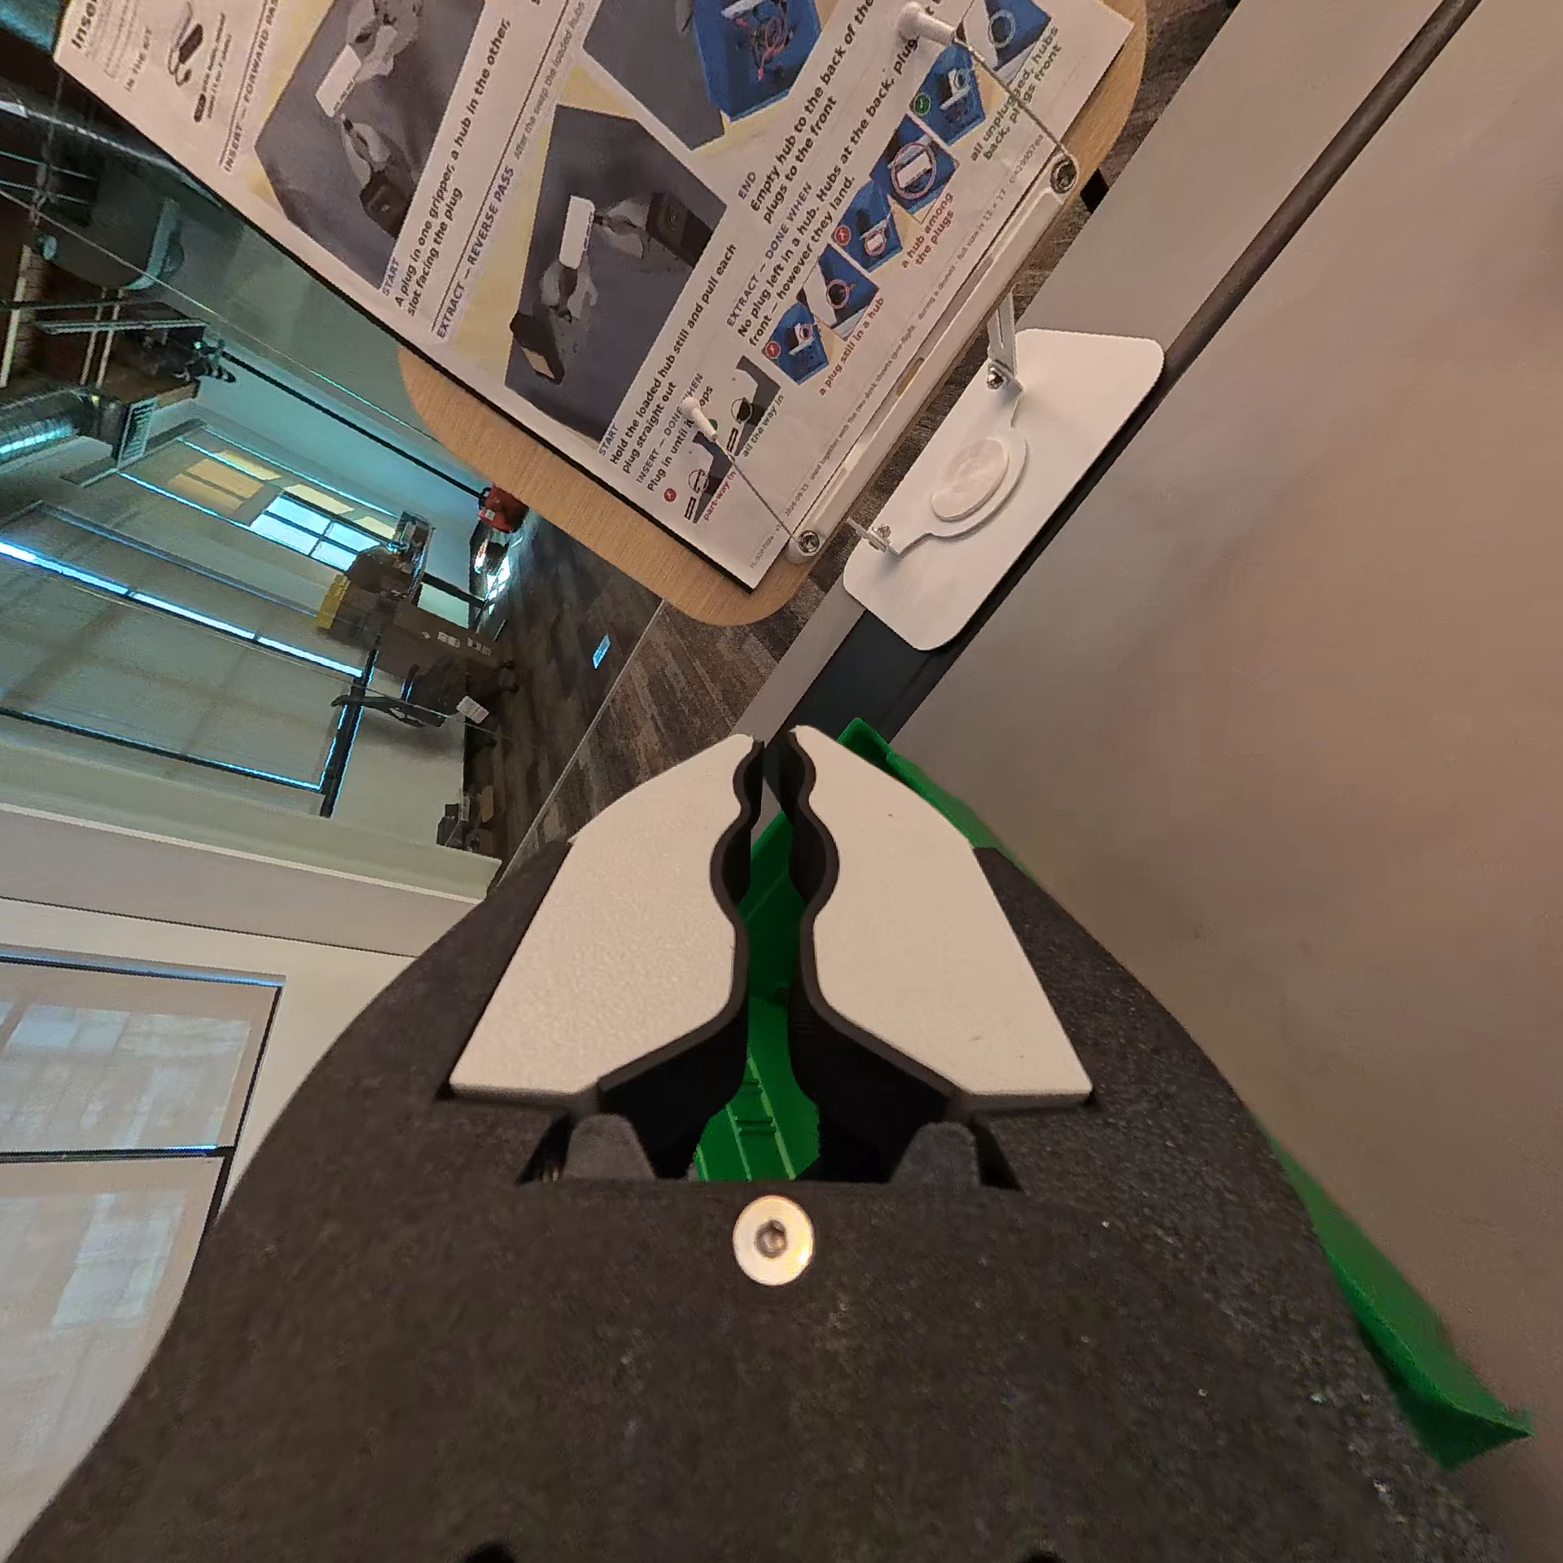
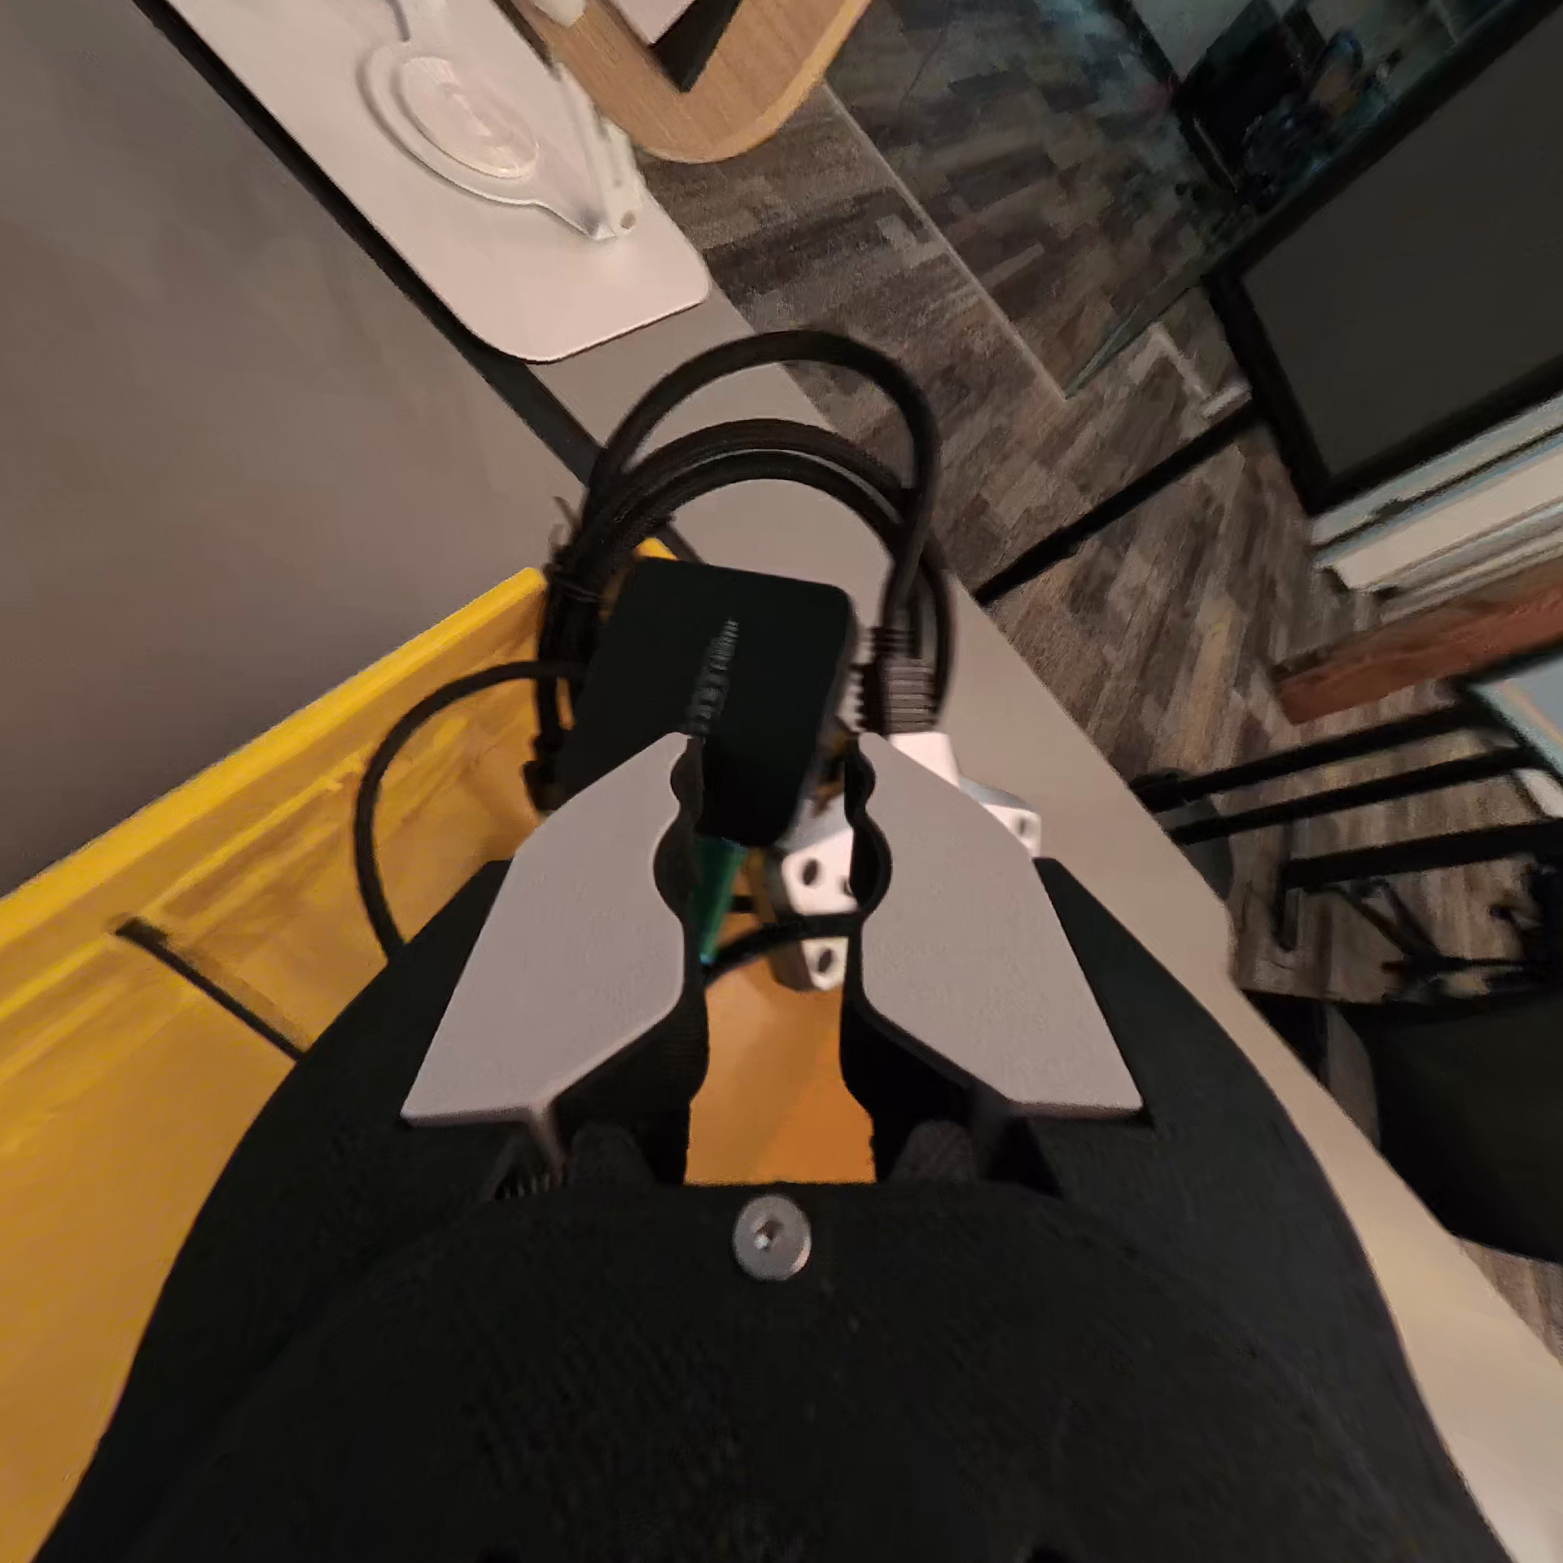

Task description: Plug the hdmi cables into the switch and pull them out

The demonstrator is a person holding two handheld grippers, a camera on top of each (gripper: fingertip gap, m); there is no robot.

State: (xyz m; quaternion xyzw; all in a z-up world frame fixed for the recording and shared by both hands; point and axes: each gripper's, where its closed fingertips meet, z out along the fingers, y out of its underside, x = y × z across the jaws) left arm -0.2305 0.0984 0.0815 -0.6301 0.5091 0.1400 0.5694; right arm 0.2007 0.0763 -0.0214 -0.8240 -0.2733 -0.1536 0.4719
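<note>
In the right wrist view, a black switch box (image 2: 727,643) sits tilted over a yellow bin (image 2: 254,803). Black HDMI cables (image 2: 761,448) loop out from it, with plugs (image 2: 905,685) at its right side. My right gripper (image 2: 771,757) has its jaws apart around the near end of the switch. The left finger is against the box and a gap shows on the right side. This view is blurred. In the left wrist view, my left gripper (image 1: 774,753) is shut and empty above a green bin (image 1: 1395,1319). No switch or cable shows in that view.
White parts with holes (image 2: 812,871) and a green piece (image 2: 719,888) lie under the switch. A white stand base (image 1: 1015,474) holds a wooden board (image 1: 524,457) with an instruction sheet (image 1: 677,211) at the grey table's far edge (image 1: 1269,761). The floor lies beyond that edge. Spacing between my two grippers at the tips: around 45 centimeters.
</note>
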